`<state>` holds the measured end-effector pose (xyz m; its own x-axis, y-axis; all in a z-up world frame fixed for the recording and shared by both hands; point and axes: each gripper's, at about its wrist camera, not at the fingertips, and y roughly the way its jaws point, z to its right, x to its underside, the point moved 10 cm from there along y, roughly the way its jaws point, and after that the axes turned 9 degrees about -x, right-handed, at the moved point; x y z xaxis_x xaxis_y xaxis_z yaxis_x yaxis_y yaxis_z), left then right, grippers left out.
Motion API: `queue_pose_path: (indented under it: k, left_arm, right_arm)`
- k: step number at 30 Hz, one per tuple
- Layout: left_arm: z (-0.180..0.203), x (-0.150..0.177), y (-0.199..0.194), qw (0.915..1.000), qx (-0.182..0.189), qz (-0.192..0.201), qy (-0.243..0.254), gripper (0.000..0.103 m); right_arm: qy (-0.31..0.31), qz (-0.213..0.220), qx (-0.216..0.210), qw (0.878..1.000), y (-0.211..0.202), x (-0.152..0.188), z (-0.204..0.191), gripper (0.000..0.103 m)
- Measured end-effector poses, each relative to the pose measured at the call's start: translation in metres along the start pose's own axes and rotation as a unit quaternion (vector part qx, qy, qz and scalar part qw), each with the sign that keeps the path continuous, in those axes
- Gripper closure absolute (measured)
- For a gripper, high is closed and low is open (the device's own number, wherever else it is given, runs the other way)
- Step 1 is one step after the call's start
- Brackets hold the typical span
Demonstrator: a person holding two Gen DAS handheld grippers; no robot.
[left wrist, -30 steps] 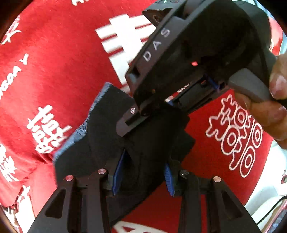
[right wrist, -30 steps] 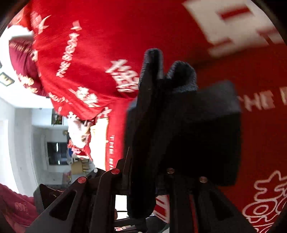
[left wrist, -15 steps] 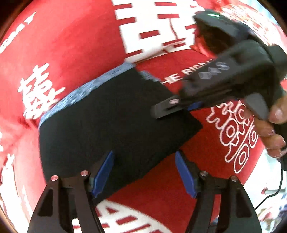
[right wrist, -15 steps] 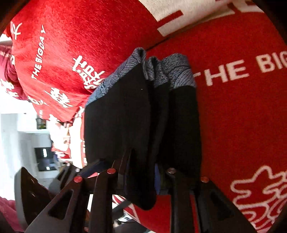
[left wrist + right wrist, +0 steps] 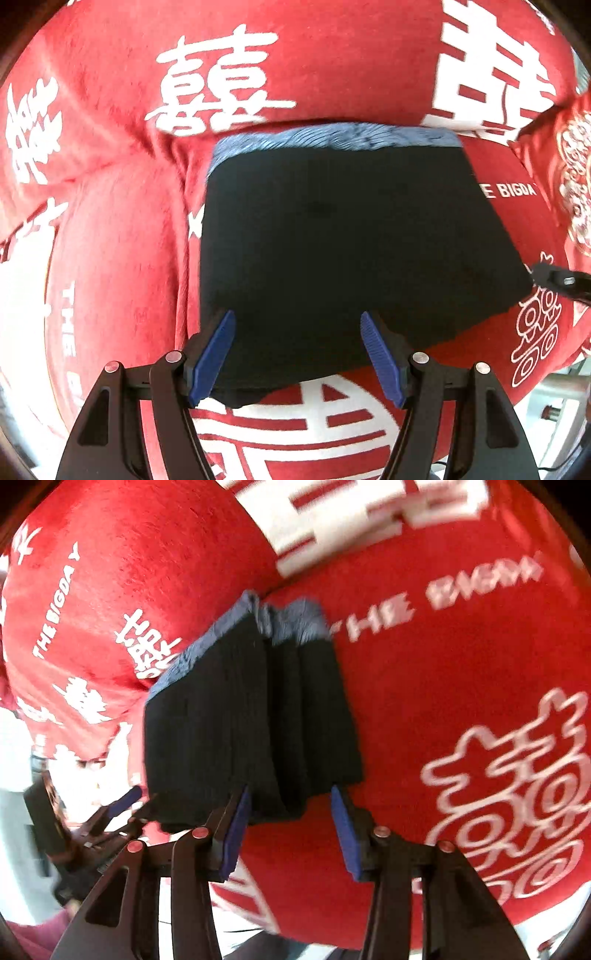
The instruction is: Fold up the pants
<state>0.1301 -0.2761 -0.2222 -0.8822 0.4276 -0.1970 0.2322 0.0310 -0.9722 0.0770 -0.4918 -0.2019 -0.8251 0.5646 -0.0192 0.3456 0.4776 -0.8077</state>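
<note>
The dark pants [image 5: 343, 243] lie folded into a compact rectangle on the red blanket, with the blue patterned waistband [image 5: 332, 138] at the far edge. My left gripper [image 5: 297, 354] is open and empty, its blue pads just above the near edge of the fold. In the right wrist view the folded pants [image 5: 251, 716] show as stacked layers seen from the side. My right gripper [image 5: 288, 830] is open at the near end of the stack, holding nothing. A tip of the right gripper [image 5: 557, 282] shows at the right edge of the left wrist view.
A red blanket [image 5: 110, 184] with white characters and lettering covers the whole surface and has soft wrinkles at the left. The left gripper [image 5: 110, 812] shows at the lower left in the right wrist view. The blanket's edge and a pale floor show at the lower right [image 5: 561, 398].
Both grippers opened and let go of the pants, which now lie flat and folded. The right gripper pulled back to the right edge of the left wrist view.
</note>
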Motion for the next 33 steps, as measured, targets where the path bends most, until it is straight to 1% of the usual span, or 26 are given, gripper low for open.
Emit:
queue_pose_path:
  k: [1,2,3,4,6,8,11,14,17,18,21,27,33]
  left_arm:
    - [-0.002,0.002,0.002,1.0000,-0.001,-0.005,0.000,0.031]
    - [-0.004,0.004,0.006,0.9999,-0.004,-0.010,0.000,0.028]
    - [-0.005,0.005,0.006,0.9999,-0.007,-0.011,-0.002,0.014]
    - [-0.006,0.006,0.008,0.9999,-0.008,-0.012,-0.004,0.004]
    - [-0.005,0.008,0.010,0.9999,-0.002,-0.016,-0.005,0.004]
    - [-0.005,0.009,0.014,0.9997,0.001,-0.021,-0.007,0.004]
    - [-0.006,0.009,0.016,0.9996,0.005,-0.029,-0.007,0.004]
    - [-0.008,0.009,0.015,0.9995,0.000,-0.033,-0.002,0.004]
    - [-0.012,0.009,0.015,0.9993,-0.012,-0.036,0.002,0.004]
    - [-0.013,0.010,0.015,0.9992,-0.014,-0.038,0.002,0.004]
    - [-0.020,0.010,0.014,0.9988,-0.019,-0.045,-0.004,0.004]
    - [-0.032,0.013,0.014,0.9980,-0.026,-0.057,-0.005,0.004]
    - [-0.039,0.014,0.012,0.9978,-0.019,-0.063,0.000,0.004]
  right_arm:
    - [-0.014,0.010,0.009,1.000,-0.001,-0.003,-0.009,0.054]
    - [-0.026,0.016,0.015,0.999,-0.003,-0.004,-0.015,0.054]
    - [-0.039,0.020,0.022,0.999,-0.004,-0.006,-0.020,0.054]
    - [-0.057,0.021,0.031,0.998,-0.001,-0.007,-0.031,0.054]
    - [-0.079,0.012,0.038,0.996,0.006,-0.005,-0.042,0.053]
    - [-0.090,0.000,0.045,0.995,0.016,0.000,-0.050,0.048]
    - [-0.095,-0.012,0.056,0.994,0.022,0.010,-0.051,0.046]
    - [-0.100,-0.013,0.068,0.993,0.027,0.014,-0.052,0.043]
    - [-0.101,-0.027,0.084,0.991,0.036,0.017,-0.047,0.038]
    - [-0.100,-0.037,0.096,0.990,0.041,0.020,-0.043,0.038]
    - [-0.094,-0.049,0.125,0.987,0.048,0.024,-0.031,0.037]
    - [-0.089,-0.053,0.140,0.985,0.050,0.026,-0.028,0.033]
    - [-0.088,-0.052,0.156,0.982,0.051,0.024,-0.030,0.031]
